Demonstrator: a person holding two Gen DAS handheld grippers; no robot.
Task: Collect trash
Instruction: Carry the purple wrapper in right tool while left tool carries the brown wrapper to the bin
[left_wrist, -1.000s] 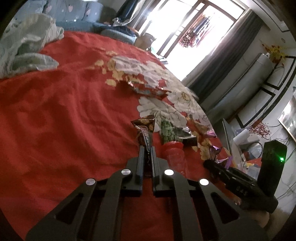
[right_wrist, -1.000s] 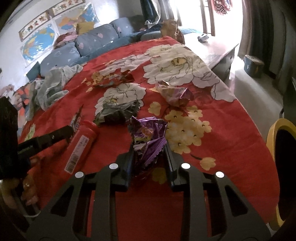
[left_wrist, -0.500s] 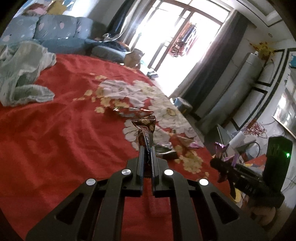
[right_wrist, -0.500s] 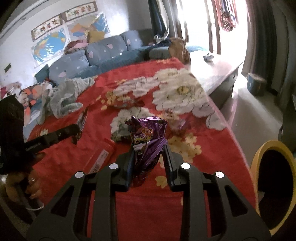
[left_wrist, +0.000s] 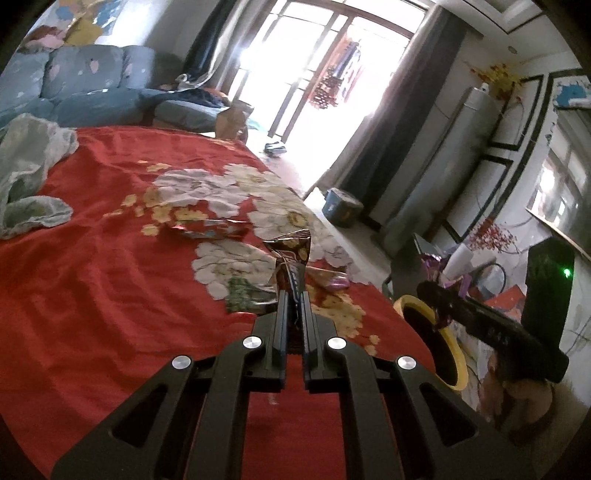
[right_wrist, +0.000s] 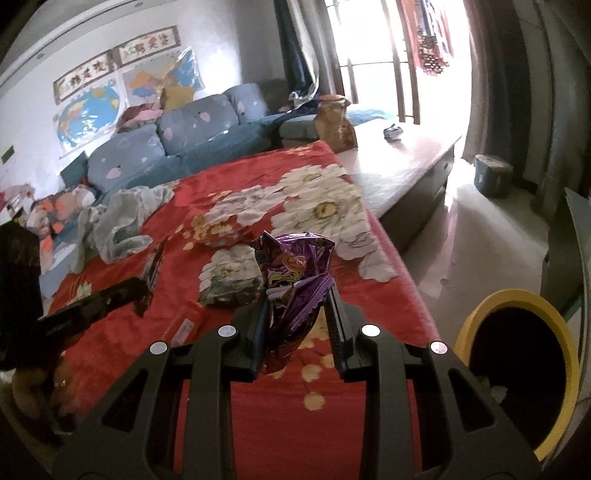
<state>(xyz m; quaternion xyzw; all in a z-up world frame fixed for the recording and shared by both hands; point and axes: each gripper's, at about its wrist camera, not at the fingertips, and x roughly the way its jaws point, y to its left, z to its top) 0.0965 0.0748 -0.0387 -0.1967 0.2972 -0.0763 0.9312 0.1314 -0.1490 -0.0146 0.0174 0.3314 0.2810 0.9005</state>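
Now that both grippers have come up off the bed compared with a second ago, each one is carrying its own bit of trash clear of the blanket, so the picking-up part looks done for these two pieces and I'd guess the bin is next.

The left gripper (left_wrist: 291, 295) is clamped nearly flat on a brown wrapper (left_wrist: 291, 258). The wrapper sits right between the two fingers and sticks out past the tips, standing more or less upright. A second ago it was still down among the other litter. The right gripper (right_wrist: 297, 291) is pinched on a purple snack bag (right_wrist: 295, 273), crumpled, bulging above the fingers, with its tail hanging down between them. Its jaws stand a bit wider than the left ones, simply because the bag is bulkier.

Further out, the red flowered blanket (left_wrist: 92, 288) still has stuff on it: a green packet (left_wrist: 245, 291), a shiny red-and-silver wrapper (left_wrist: 207, 227) further up, and a pinkish wrapper (left_wrist: 328, 277) near the edge. A red bottle (right_wrist: 186, 321) lies flat beside the green packet. So there's more to collect.

The yellow-rimmed bin (right_wrist: 517, 295) sits on the floor just off the bed's edge, to the right of the purple bag, and it has come a lot more into view than before.
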